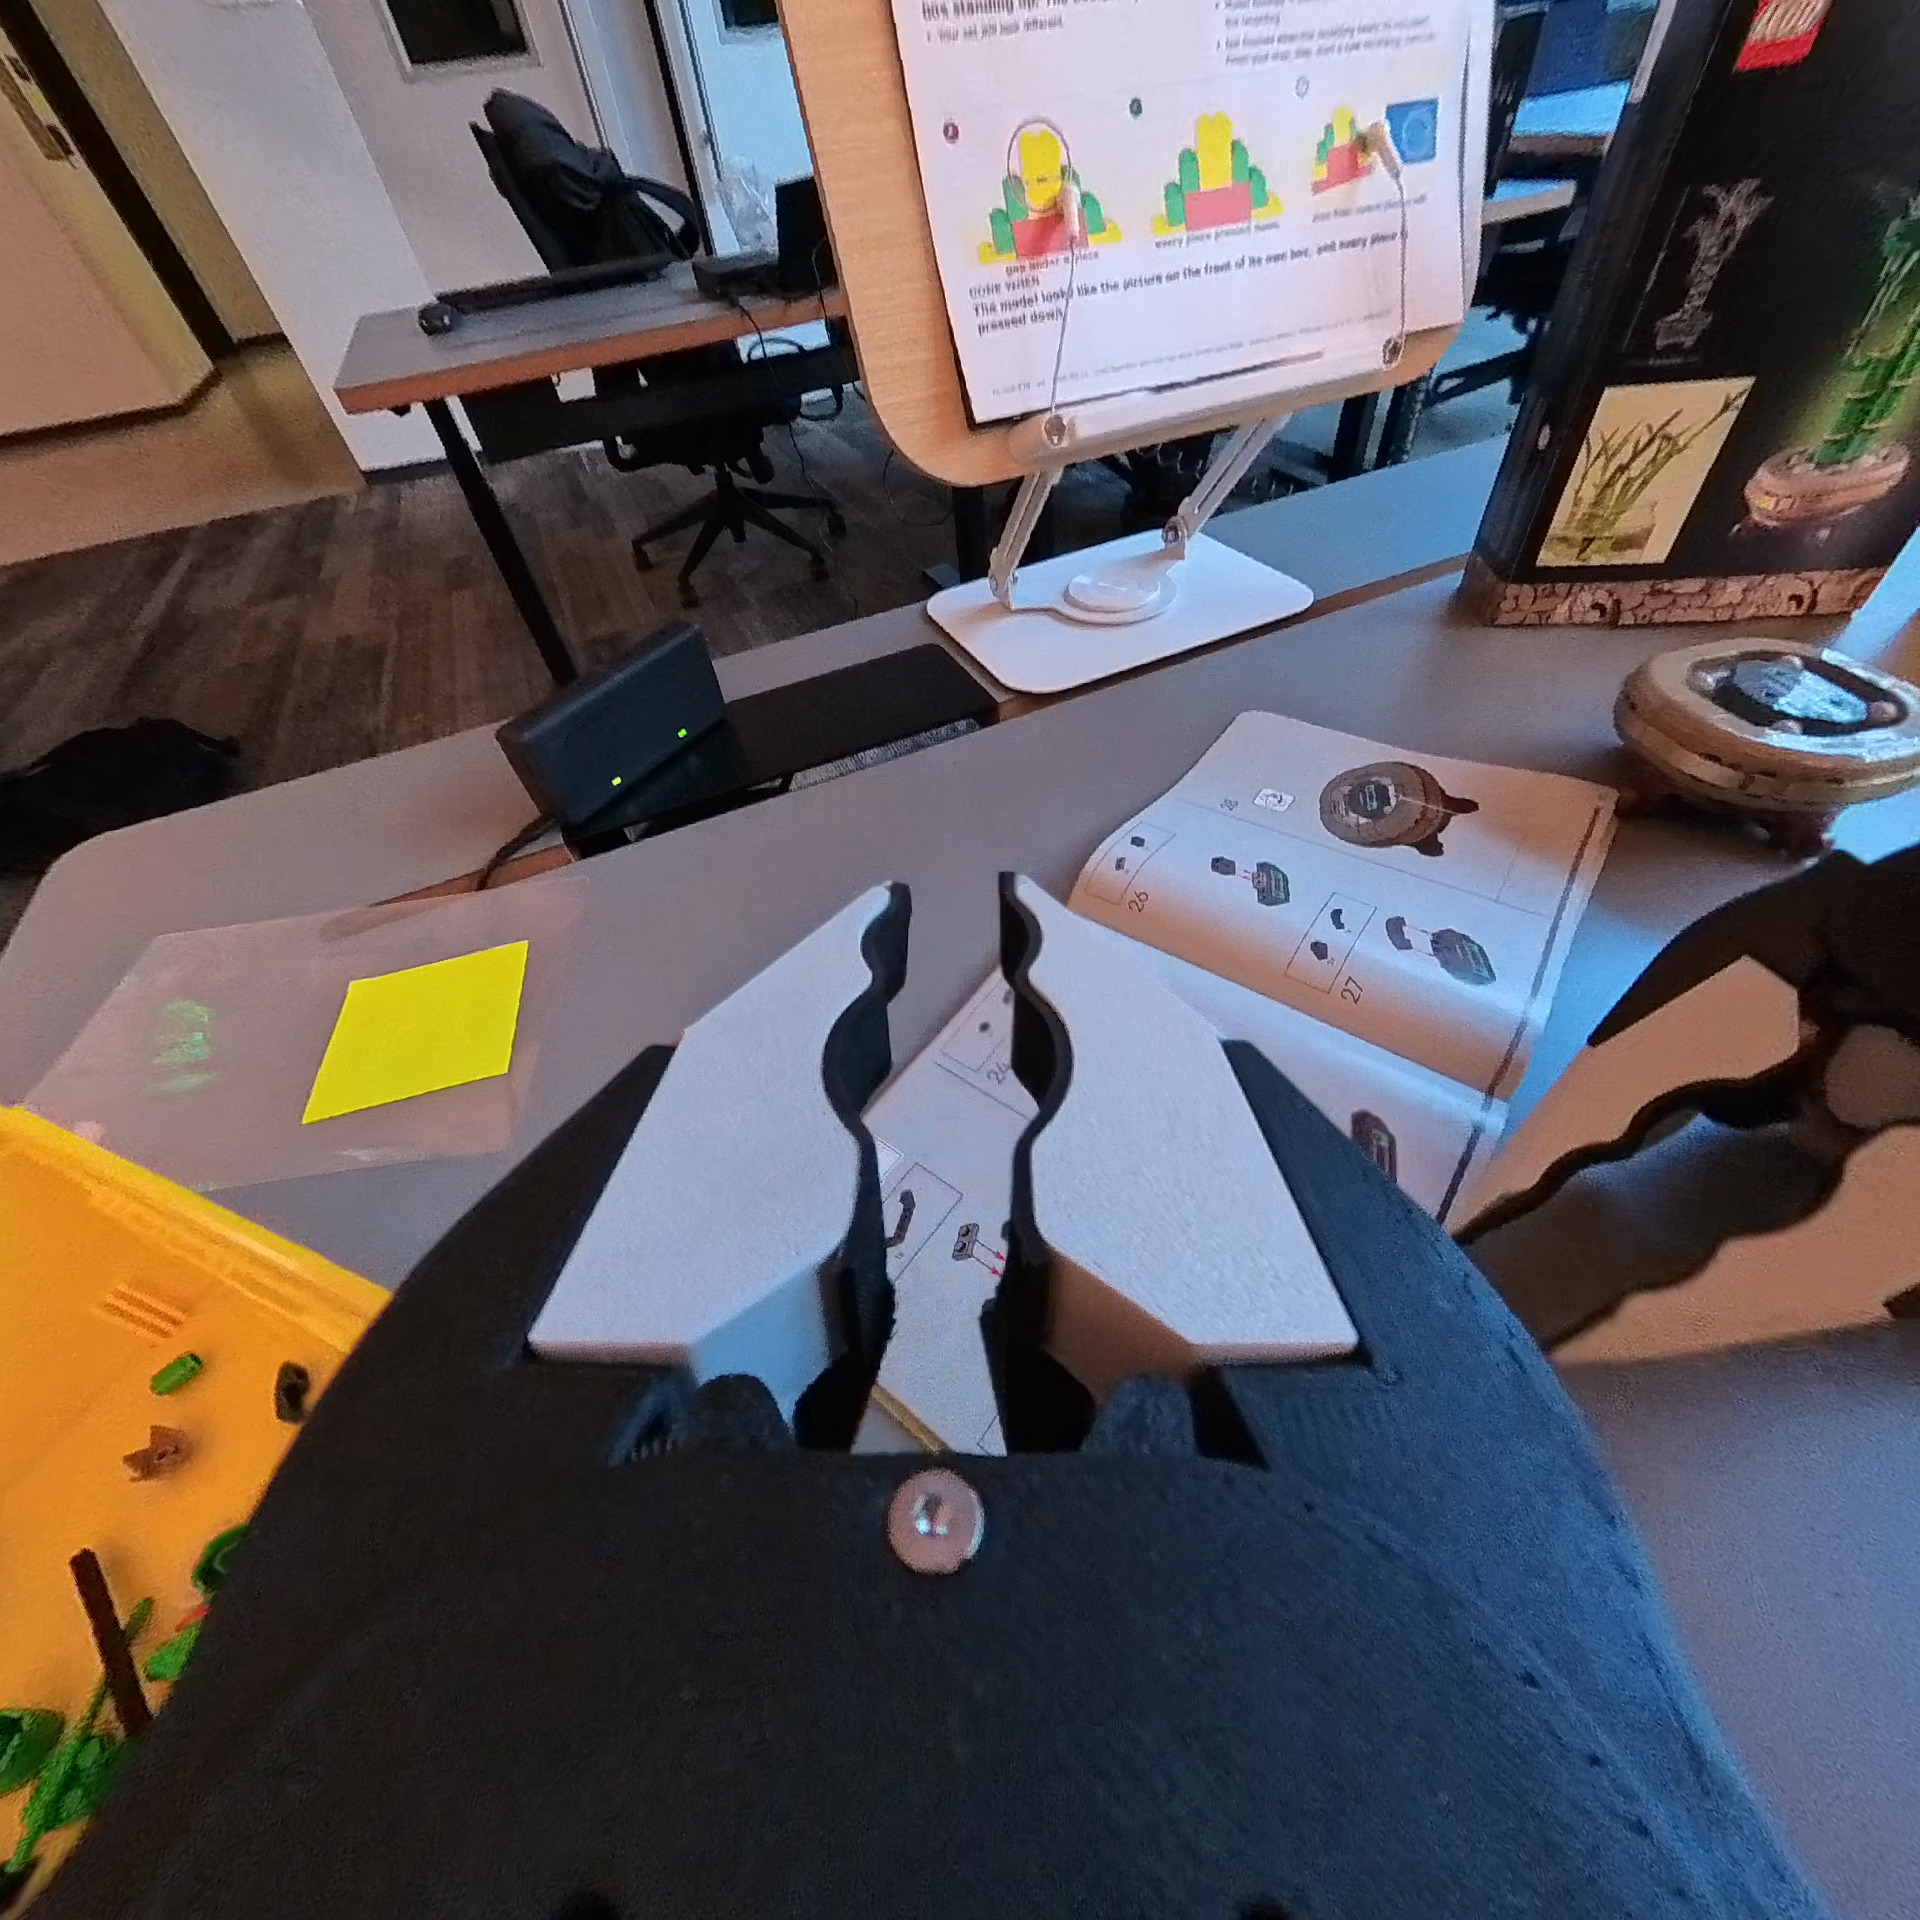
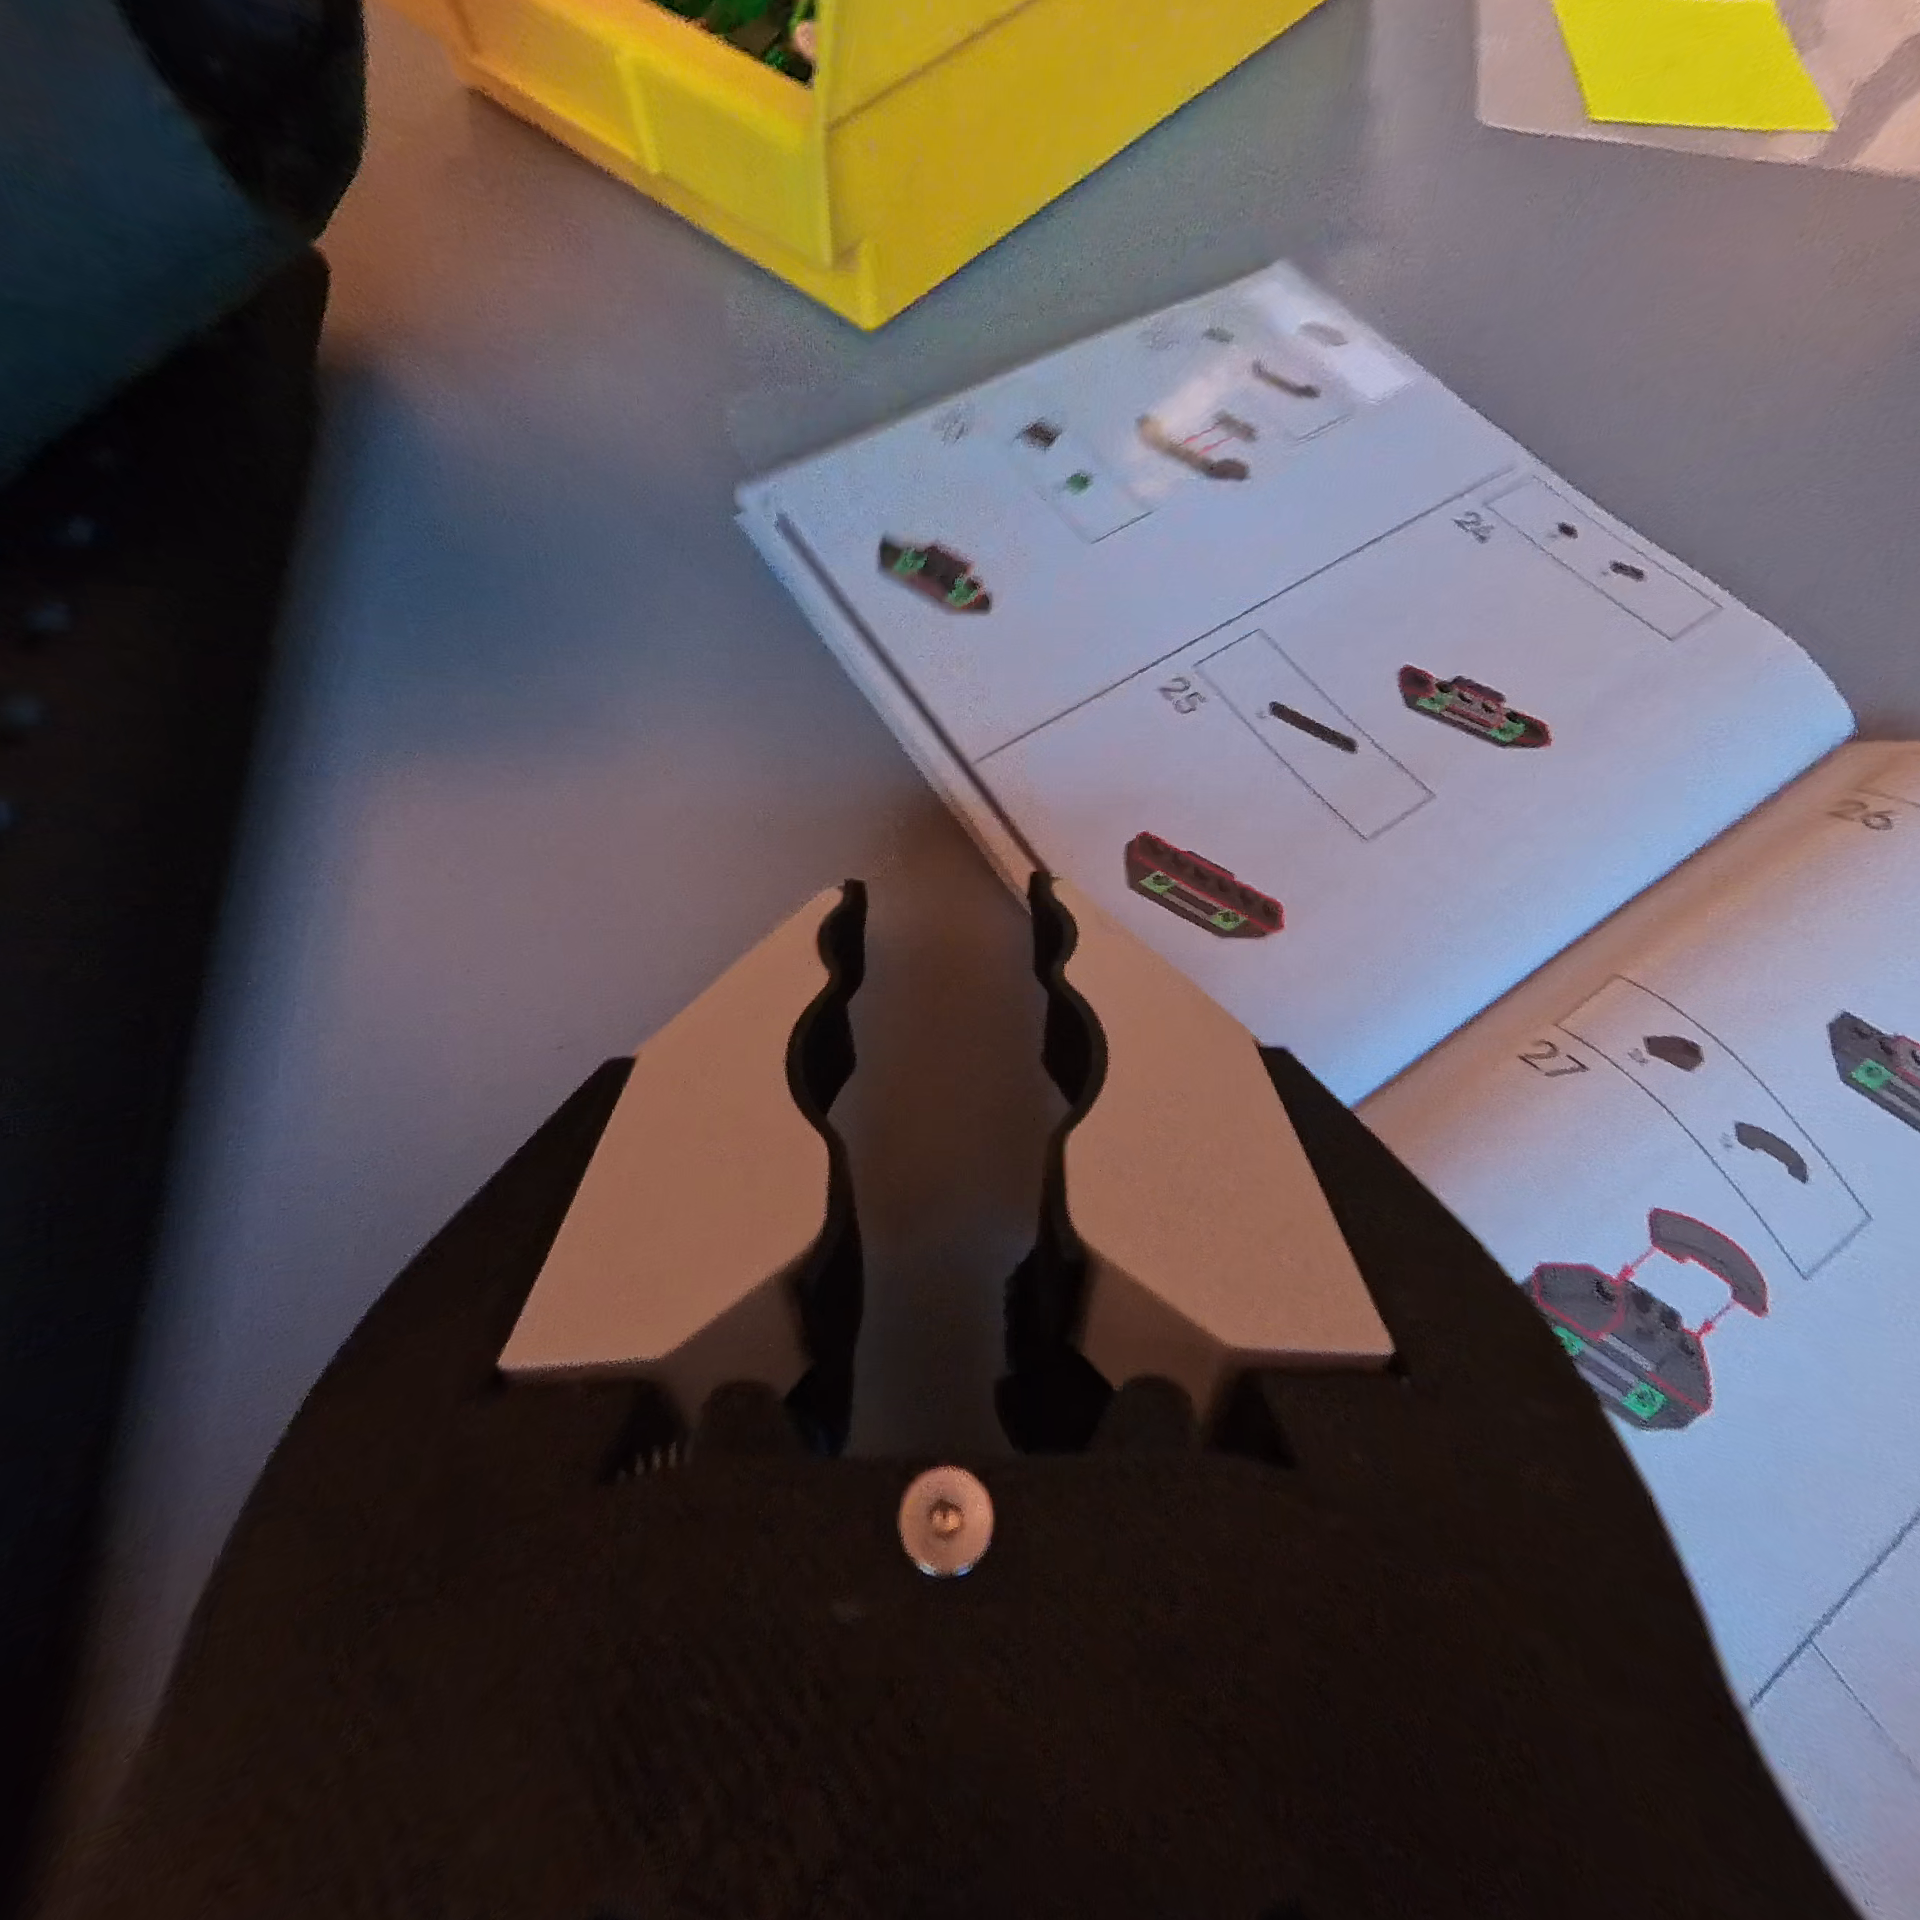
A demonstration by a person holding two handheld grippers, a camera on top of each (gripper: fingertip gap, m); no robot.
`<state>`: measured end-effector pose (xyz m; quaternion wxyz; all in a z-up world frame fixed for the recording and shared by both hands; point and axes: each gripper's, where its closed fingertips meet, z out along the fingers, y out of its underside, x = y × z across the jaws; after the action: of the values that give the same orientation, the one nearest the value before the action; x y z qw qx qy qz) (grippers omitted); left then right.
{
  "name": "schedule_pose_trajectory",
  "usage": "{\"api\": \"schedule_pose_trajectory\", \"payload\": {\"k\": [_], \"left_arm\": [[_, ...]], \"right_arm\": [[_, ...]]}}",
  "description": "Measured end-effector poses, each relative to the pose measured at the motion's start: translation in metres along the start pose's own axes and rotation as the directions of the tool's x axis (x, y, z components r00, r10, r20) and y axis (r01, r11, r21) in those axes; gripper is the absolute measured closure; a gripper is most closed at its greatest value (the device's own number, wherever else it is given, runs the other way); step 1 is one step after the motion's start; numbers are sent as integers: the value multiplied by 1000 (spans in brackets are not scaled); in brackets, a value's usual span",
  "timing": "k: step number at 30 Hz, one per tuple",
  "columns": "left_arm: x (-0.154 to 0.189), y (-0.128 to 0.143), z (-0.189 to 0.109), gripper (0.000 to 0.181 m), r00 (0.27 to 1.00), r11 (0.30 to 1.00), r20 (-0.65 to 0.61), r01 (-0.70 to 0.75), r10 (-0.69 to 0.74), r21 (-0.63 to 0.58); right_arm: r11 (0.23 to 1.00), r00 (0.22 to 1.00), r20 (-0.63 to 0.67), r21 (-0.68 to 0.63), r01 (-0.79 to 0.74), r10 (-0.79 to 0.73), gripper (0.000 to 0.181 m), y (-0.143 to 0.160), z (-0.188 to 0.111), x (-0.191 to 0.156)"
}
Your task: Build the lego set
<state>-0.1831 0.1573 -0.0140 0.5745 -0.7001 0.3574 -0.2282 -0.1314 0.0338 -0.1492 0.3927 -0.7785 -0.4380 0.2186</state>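
My left gripper point(image 1: 954, 894) is open and empty, held above the open instruction booklet point(image 1: 1351, 914) on the grey table. The partly built round tan-and-black lego base point(image 1: 1766, 727) stands at the far right of the left wrist view. A yellow bin point(image 1: 125, 1382) at the lower left holds loose green, brown and black pieces. My right gripper point(image 2: 945, 894) is open and empty, low over the table by the booklet's point(image 2: 1351, 727) left edge; it also shows as a dark shape in the left wrist view point(image 1: 1714, 1122). The yellow bin point(image 2: 862, 156) lies ahead of it.
A clear sheet with a yellow square point(image 1: 416, 1029) lies left of the booklet. A wooden stand with a printed sheet point(image 1: 1174, 208) and the set's dark box point(image 1: 1745, 312) stand at the table's back. A black device point(image 1: 613, 727) sits behind the table edge. A dark object point(image 2: 125, 727) fills the right wrist view's left side. The left gripper's tips are roughly 20 centimetres from the right gripper's.
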Motion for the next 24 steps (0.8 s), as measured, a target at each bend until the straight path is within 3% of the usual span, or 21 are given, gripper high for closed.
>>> {"api": "schedule_pose_trajectory", "payload": {"k": [5, 8, 11, 14, 19, 24], "left_arm": [[6, 13, 7, 164, 1000, 997, -23, -14, 12, -70], [8, 18, 10, 164, 999, 994, -29, -32, 29, -101], [9, 23, 12, 164, 999, 991, -30, -49, 46, -125], [10, 24, 12, 165, 998, 990, -32, -56, 52, -131], [12, 25, 12, 164, 998, 989, -45, -44, 38, -139], [14, 29, 14, 164, 998, 986, -52, -54, 46, -161]], "right_arm": [[983, 984, -29, 52, -175, 176, 180, -11, -1, 14], [978, 974, -88, 16, -209, 209, 181, -6, 7, 24], [988, 982, -128, -54, -145, 137, 181, 0, 13, 24], [992, 976, -195, -58, -110, 97, 181, 0, 0, 35], [982, 945, -287, -50, -180, 159, 181, 18, -25, 59], [985, 946, -294, -68, -161, 135, 181, 17, -6, 56]]}}
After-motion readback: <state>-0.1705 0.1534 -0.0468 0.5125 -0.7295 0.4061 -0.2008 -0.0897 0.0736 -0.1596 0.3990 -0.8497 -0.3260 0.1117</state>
